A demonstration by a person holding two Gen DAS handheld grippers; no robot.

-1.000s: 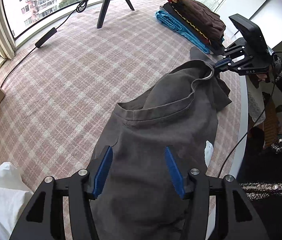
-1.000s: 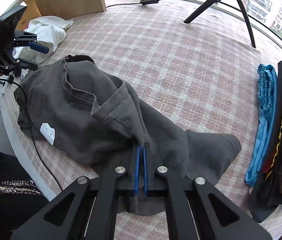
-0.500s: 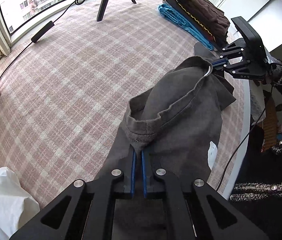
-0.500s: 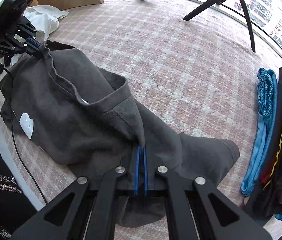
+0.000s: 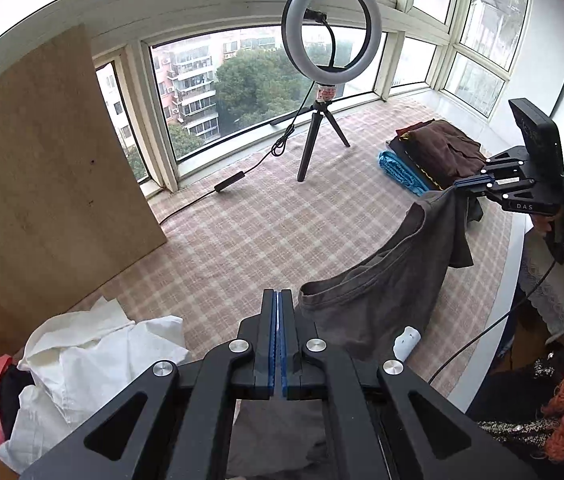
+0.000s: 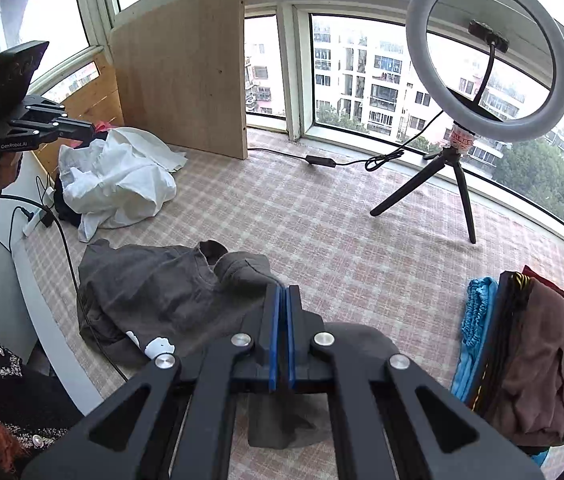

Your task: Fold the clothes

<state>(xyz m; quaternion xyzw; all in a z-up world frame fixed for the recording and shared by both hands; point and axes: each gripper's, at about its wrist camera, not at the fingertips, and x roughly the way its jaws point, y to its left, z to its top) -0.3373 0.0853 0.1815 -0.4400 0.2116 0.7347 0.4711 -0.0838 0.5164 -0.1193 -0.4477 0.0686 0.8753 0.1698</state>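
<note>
Surface [image 5: 266, 216]: was covered with a pink-and-white plaid cloth and ran up to a bay of windows.
Wooden board [image 5: 38, 184]: leaned upright at the window end of the surface.
Grey T-shirt [image 5: 393, 276]: was strung in a sagging arc between the two tongs, its upper part off the plaid cloth while its lower part lay bunched on it (a white tag showed near the hem).
Folded stack [image 6: 537, 356]: brown, black and blue garments were piled at the right end of the surface, well apart from the T-shirt.
White garment [image 6: 114, 176]: lay crumpled near the board, with a bit of pink and black cloth beside it.
Ring light [image 5: 331, 28]: stood on a small black tripod by the windows, its cable trailing across the cloth.
Left tongs [image 5: 280, 304]: were pinched together on the T-shirt's collar edge.
Right tongs [image 6: 282, 300]: were clamped on the T-shirt's other shoulder, blue pads nearly meeting.
</note>
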